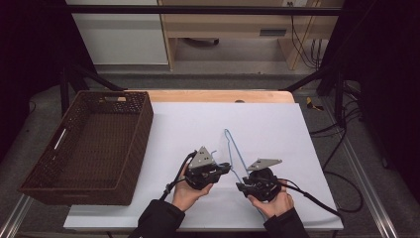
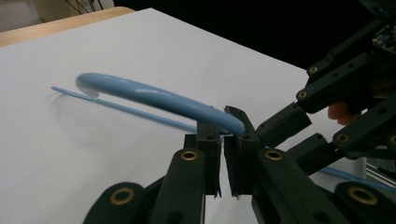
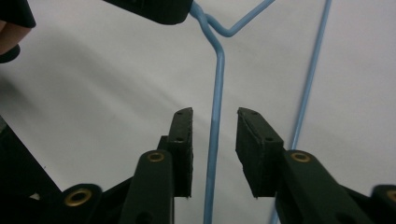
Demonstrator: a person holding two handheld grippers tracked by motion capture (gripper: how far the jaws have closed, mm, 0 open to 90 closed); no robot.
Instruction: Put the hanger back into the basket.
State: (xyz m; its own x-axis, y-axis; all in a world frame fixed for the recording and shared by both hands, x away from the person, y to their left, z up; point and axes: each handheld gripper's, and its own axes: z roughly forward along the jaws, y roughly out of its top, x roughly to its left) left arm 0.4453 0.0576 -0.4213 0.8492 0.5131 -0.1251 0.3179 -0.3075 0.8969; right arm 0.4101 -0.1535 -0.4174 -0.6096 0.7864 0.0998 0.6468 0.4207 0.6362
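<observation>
Both hands sit at the table's near edge. Left gripper (image 1: pixel 225 168) is clamped on the blue hanger (image 1: pixel 233 146) by its hook; right gripper (image 3: pixel 214 122) has its jaws apart around the wire, pads clear. A handover seems underway; next, carry the hanger left to the basket (image 1: pixel 136 144).
</observation>
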